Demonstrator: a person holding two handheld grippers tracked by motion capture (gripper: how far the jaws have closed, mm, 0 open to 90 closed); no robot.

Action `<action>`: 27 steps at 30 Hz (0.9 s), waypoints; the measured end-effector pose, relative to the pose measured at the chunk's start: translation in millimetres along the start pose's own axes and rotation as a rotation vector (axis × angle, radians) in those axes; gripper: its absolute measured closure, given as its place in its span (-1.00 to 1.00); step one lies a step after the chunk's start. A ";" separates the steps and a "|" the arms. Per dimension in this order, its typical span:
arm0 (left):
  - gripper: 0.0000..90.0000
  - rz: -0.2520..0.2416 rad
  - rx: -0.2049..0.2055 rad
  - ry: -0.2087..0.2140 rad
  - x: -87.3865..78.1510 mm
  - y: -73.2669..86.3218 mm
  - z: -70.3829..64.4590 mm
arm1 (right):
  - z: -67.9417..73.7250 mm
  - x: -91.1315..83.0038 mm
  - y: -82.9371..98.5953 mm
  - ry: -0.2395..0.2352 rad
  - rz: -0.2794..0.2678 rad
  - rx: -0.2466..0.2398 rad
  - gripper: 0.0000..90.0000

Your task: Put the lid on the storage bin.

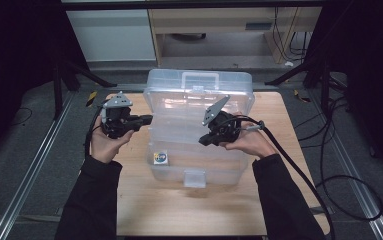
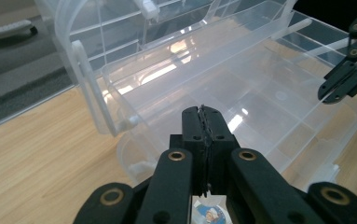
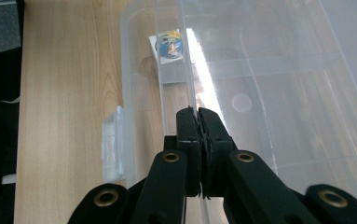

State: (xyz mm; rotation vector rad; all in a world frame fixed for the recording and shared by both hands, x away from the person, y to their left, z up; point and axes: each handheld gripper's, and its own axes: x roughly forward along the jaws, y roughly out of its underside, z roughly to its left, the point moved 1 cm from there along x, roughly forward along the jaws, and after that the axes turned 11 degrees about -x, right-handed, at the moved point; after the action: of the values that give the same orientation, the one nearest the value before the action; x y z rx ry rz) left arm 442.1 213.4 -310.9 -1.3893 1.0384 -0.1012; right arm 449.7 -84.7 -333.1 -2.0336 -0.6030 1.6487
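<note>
Wooden table [image 1: 144, 210]; open clear box [image 1: 199, 125], picture cube [image 3: 170, 45] up close.

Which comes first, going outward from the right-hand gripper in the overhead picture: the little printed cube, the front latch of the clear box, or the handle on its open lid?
From the right gripper:
1. Printed cube, in the box's front-left compartment.
2. Front latch, on the near wall; nearly level with the cube, so a close call.
3. Lid handle, at the far edge.

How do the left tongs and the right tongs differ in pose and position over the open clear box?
The left tongs sit at the box's left edge, pointing right, grey plate level; the right tongs hang over its middle, pointing down-left, plate tilted up. Both are shut and hold nothing.
</note>
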 end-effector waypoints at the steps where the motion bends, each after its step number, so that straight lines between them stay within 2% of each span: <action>1: 0.98 -0.002 -0.002 0.003 0.9 0.5 0.4 | 0.3 0.1 0.0 0.003 0.001 -0.003 0.96; 12: 0.98 -0.016 -0.013 -0.031 2.7 1.3 2.4 | 5.3 1.6 0.6 0.016 0.004 -0.005 0.96; 18: 0.99 -0.017 -0.009 -0.052 4.6 2.1 3.1 | 13.0 3.6 1.2 0.036 0.022 -0.016 0.95; 22: 0.99 -0.022 -0.010 -0.053 3.5 1.9 2.6 | 18.8 7.7 2.3 0.023 0.035 -0.019 0.95; 25: 0.99 -0.002 -0.004 -0.045 4.7 2.6 3.0 | 21.2 9.8 3.8 0.014 0.035 -0.020 0.95; 27: 0.99 0.006 0.000 -0.052 7.3 3.6 3.1 | 24.1 10.8 6.1 0.025 0.024 -0.022 0.95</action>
State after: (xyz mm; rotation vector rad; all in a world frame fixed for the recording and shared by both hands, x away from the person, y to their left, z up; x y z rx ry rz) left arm 446.5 212.1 -318.3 -1.3818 0.9999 -0.0603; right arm 428.5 -81.5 -349.6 -2.0817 -0.5931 1.6349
